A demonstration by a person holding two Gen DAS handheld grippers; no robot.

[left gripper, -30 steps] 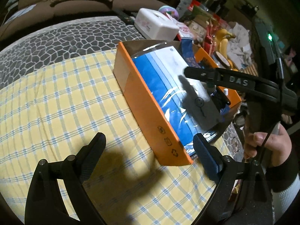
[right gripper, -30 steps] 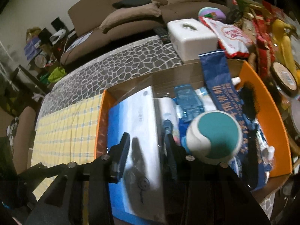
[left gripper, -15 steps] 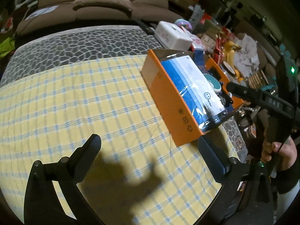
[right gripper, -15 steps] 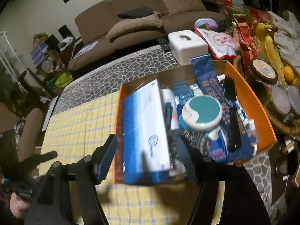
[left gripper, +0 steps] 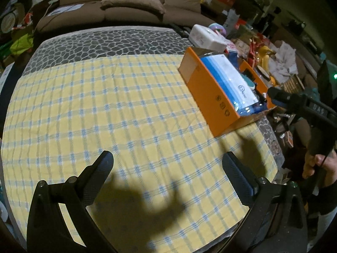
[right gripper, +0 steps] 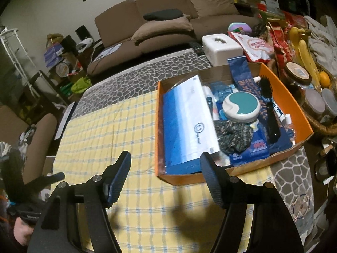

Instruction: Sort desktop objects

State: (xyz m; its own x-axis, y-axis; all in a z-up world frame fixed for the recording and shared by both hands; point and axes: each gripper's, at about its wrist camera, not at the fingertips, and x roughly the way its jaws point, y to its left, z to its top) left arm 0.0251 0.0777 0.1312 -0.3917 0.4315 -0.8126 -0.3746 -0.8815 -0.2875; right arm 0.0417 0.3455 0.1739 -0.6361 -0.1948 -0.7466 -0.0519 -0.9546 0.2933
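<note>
An orange cardboard box (right gripper: 282, 88) stands on the yellow checked cloth (right gripper: 101, 130) at the table's right side. In it lie a blue-and-white package (right gripper: 185, 122), a teal-and-white round case (right gripper: 241, 105), a black brush (right gripper: 269, 113), a dark knitted cloth (right gripper: 231, 135) and a blue packet (right gripper: 240, 71). My right gripper (right gripper: 165, 160) hovers open and empty just short of the box's near wall. My left gripper (left gripper: 167, 160) stands wide open over bare cloth, well left of the box (left gripper: 210, 97). One right-gripper finger (left gripper: 282, 99) shows beside the box.
Behind the box sit a white tissue box (right gripper: 221, 46), snack bags (right gripper: 257, 46), bananas (right gripper: 305, 50) and jars (right gripper: 297, 73) in a wicker basket. A brown sofa (right gripper: 164, 21) runs along the back. A hand (left gripper: 316, 164) grips the right tool's handle.
Both grippers have drawn back from the box toward the table's near side. The right jaws have spread wider and no longer reach over the box's contents.
</note>
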